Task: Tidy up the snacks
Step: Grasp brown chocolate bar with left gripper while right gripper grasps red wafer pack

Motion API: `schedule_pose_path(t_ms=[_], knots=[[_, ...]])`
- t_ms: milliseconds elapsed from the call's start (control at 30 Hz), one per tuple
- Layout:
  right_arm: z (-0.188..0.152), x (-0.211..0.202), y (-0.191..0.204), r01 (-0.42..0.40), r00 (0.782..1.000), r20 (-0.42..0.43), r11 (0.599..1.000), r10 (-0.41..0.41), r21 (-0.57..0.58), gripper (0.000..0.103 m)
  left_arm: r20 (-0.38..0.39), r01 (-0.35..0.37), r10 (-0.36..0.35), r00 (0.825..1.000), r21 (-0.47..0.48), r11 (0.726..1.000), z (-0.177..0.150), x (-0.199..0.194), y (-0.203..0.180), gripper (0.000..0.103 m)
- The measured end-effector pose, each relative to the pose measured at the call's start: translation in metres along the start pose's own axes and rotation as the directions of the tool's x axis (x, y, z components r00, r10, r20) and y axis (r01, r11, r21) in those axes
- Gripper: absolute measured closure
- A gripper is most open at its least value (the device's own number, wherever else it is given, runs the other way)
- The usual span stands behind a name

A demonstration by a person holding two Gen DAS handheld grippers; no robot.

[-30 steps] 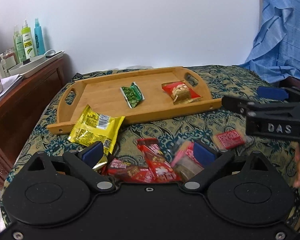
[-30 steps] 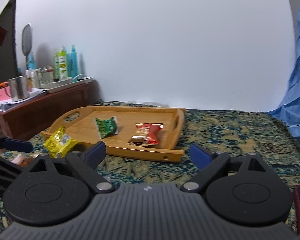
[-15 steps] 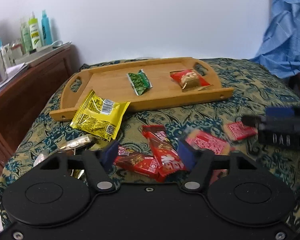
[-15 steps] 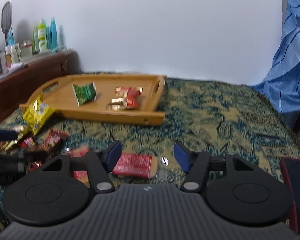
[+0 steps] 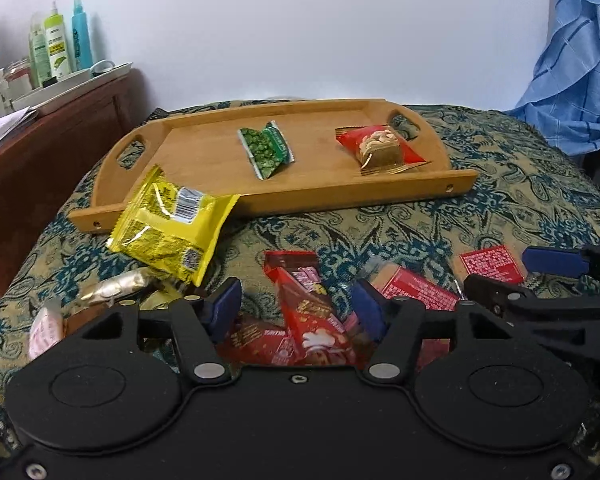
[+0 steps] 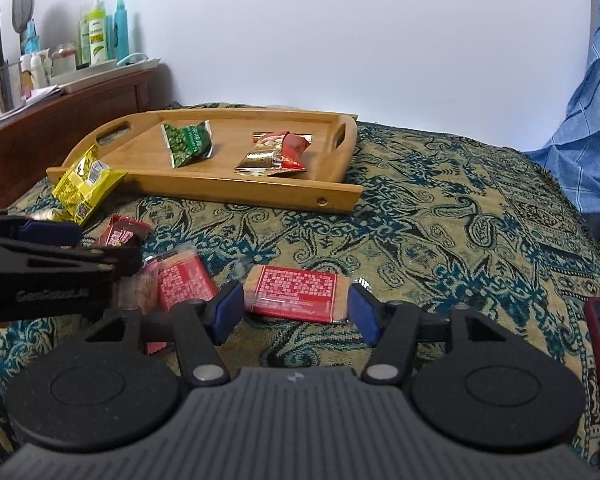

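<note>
- Left tool (image 5: 298,312): jaws partly spread, having just been closing. A red snack packet (image 5: 312,316) lies between the pads; contact cannot be confirmed.
- Right tool (image 6: 296,310): jaws partly spread, recently narrowed, then slightly reopened. A red cracker packet (image 6: 296,290) lies between the pads, not pressed.
- Wooden tray (image 6: 236,190): on the patterned bedspread (image 6: 440,220); holds a green packet (image 6: 188,142) and a red-gold packet (image 6: 276,154).
- Yellow packet (image 5: 172,224): leaning on the tray's near rim.

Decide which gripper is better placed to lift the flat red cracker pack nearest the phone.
Right. The right gripper has just opened slightly, and the cracker pack lies squarely between its pads, apparently not yet pinched. The left gripper straddles a different red packet in the pile.
</note>
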State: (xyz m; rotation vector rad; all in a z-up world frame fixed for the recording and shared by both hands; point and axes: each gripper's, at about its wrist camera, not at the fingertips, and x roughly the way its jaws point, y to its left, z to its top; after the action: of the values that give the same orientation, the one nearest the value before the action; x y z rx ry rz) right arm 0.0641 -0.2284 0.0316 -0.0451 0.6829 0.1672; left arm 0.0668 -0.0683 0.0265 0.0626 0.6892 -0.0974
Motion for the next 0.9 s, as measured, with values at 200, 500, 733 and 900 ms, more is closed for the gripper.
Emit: schedule_pose_path(t_ms=[200, 500, 733, 900], knots=[[0.001, 0.003, 0.0, -0.002, 1.0, -0.003, 1.0, 0.002, 0.006, 0.028, -0.044, 0.045, -0.047, 0.998, -0.041, 0.998, 0.003, 0.01, 0.002, 0.071], [0.001, 0.007, -0.003, -0.002, 1.0, 0.004, 0.999, 0.002, 0.046, 0.04, -0.022, 0.057, -0.058, 0.998, -0.03, 0.998, 0.002, 0.004, 0.002, 0.08], [0.001, 0.004, -0.013, -0.002, 1.0, 0.024, 0.992, -0.001, 0.126, 0.069, 0.003, 0.067, -0.067, 0.998, -0.024, 0.997, 0.003, -0.006, 0.004, 0.08], [-0.001, 0.003, -0.005, -0.016, 1.0, 0.028, 0.996, 0.013, 0.086, 0.03, 0.025, 0.069, -0.068, 0.997, -0.022, 0.997, 0.006, -0.012, 0.007, 0.08]])
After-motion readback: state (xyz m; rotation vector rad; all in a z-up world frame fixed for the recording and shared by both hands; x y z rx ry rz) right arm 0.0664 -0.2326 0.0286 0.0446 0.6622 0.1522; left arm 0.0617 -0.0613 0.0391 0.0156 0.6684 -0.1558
